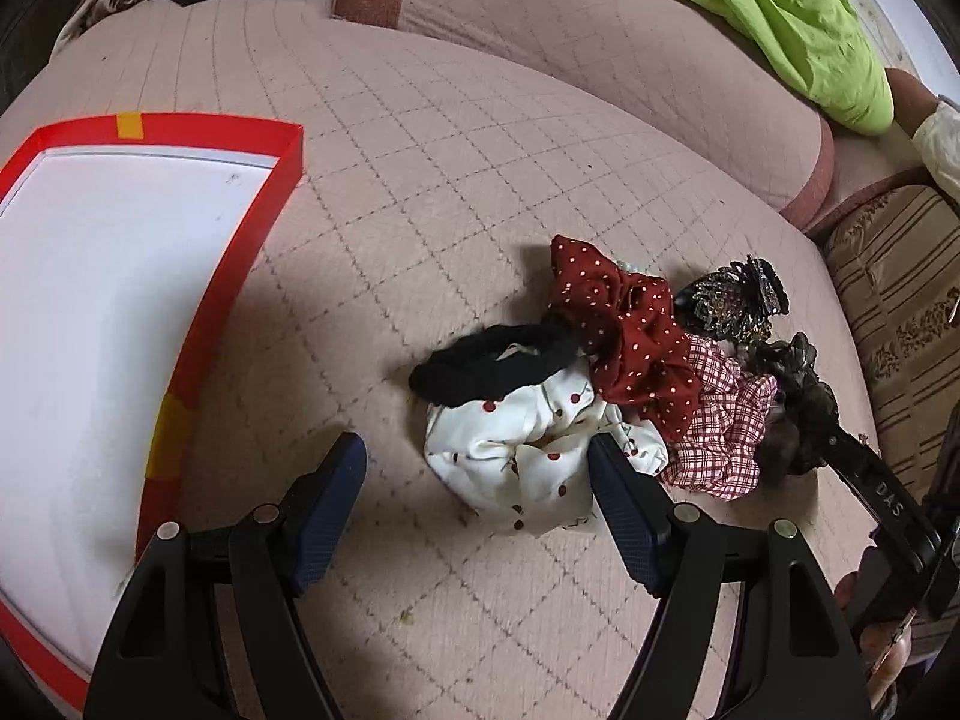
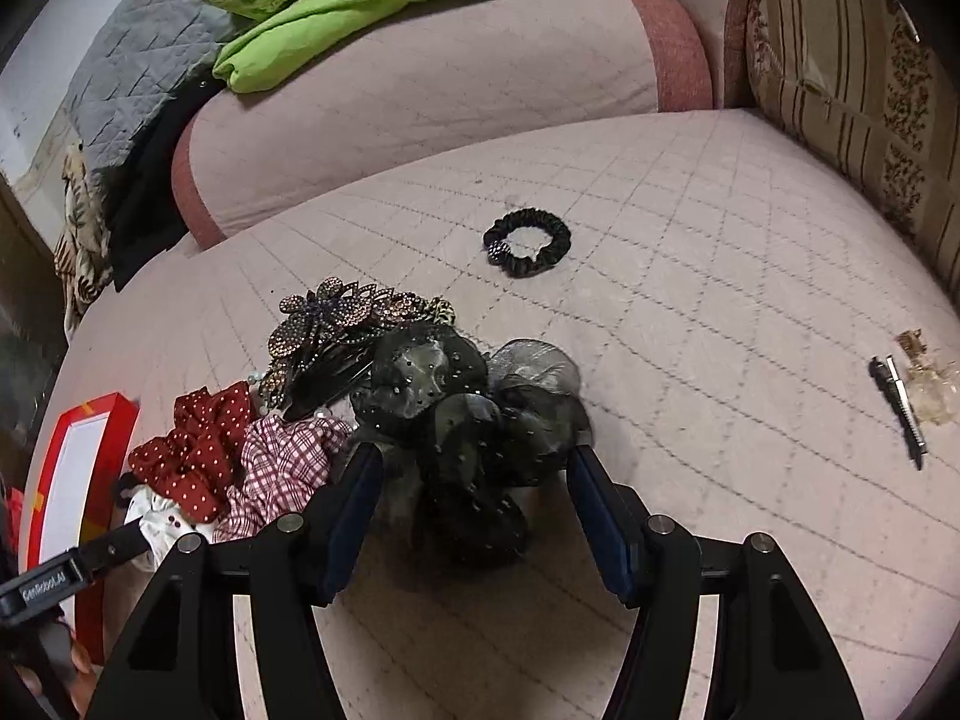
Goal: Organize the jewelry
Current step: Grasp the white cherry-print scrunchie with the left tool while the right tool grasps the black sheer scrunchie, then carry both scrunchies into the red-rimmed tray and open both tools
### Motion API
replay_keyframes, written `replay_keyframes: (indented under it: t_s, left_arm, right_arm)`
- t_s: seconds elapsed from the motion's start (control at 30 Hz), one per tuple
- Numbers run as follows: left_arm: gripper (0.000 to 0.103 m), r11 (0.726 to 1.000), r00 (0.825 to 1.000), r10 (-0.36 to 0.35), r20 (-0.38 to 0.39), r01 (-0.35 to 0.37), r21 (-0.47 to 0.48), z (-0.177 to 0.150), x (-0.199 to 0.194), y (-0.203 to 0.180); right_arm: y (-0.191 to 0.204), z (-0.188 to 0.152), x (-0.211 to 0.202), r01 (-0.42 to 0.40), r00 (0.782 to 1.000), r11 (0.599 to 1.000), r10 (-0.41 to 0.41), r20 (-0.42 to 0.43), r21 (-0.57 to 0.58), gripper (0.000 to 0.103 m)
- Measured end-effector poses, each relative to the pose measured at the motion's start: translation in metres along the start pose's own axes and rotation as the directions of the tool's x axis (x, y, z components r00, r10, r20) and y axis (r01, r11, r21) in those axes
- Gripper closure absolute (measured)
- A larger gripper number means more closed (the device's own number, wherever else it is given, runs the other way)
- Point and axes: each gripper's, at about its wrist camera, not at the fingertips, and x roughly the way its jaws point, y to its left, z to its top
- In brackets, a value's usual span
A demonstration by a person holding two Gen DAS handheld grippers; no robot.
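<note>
A pile of hair accessories lies on the pink quilted sofa seat: a white cherry-print scrunchie (image 1: pixel 516 450), a black hair band (image 1: pixel 492 363), a red polka-dot scrunchie (image 1: pixel 624 336), a red checked scrunchie (image 1: pixel 720 420), a rhinestone claw clip (image 2: pixel 336 330) and a dark mesh scrunchie (image 2: pixel 468 420). My left gripper (image 1: pixel 477 462) is open, its right finger at the white scrunchie's right edge. My right gripper (image 2: pixel 474 474) is open, its fingers on either side of the dark mesh scrunchie. A red box with white inside (image 1: pixel 222 312) lies to the left.
A small black scrunchie (image 2: pixel 527 241) lies alone further back on the seat. A black pen (image 2: pixel 900 414) and a small clear item (image 2: pixel 927 390) lie at the right. Green cloth (image 1: pixel 798 24) drapes the backrest. A striped cushion (image 2: pixel 852 90) stands at the right end.
</note>
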Motion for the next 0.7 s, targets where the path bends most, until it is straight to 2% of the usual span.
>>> replay_keyframes:
  t_s: [0.03,0.07,0.1,0.13,0.23,0.47,0.6,0.7]
  left_arm:
    - [0.042,1.000,1.000,0.007,0.005,-0.007,0.006,0.000,0.000,-0.002]
    - [0.055,1.000,1.000,0.016,0.003,-0.016,0.016,-0.001,0.001,-0.004]
    - [0.080,0.999,1.000,0.026,-0.011,-0.026,0.030,-0.002,0.002,-0.007]
    - [0.090,0.999,1.000,0.021,-0.021,-0.020,0.033,-0.001,0.002,-0.006]
    - [0.094,0.999,1.000,0.002,-0.027,-0.001,0.047,-0.006,-0.008,-0.010]
    - [0.095,0.994,0.999,-0.027,0.042,0.023,0.103,-0.030,-0.068,-0.017]
    - [0.095,0.996,0.994,-0.042,0.098,0.034,0.081,-0.041,-0.107,-0.001]
    - [0.095,0.999,0.989,-0.013,0.149,0.008,0.032,-0.048,-0.134,0.021]
  right_arm:
    - [0.002,0.001,0.002,0.001,1.000,1.000,-0.001,-0.004,0.000,0.044]
    - [0.003,0.000,0.004,-0.006,1.000,1.000,0.006,-0.009,0.001,0.066]
    - [0.004,0.000,0.005,-0.013,1.000,1.000,0.013,-0.027,0.005,0.076]
    - [0.004,0.000,0.006,-0.021,0.999,1.000,0.021,-0.043,0.015,0.079]
    - [0.002,-0.002,-0.004,-0.038,0.998,0.999,0.039,-0.039,0.034,0.086]
    - [0.007,-0.017,-0.048,-0.067,0.998,0.998,0.067,-0.017,0.008,0.088]
    - [0.022,-0.029,-0.081,-0.095,0.995,0.995,0.095,0.007,-0.027,0.088]
    - [0.040,-0.043,-0.101,-0.134,0.991,0.989,0.135,0.011,-0.057,0.088]
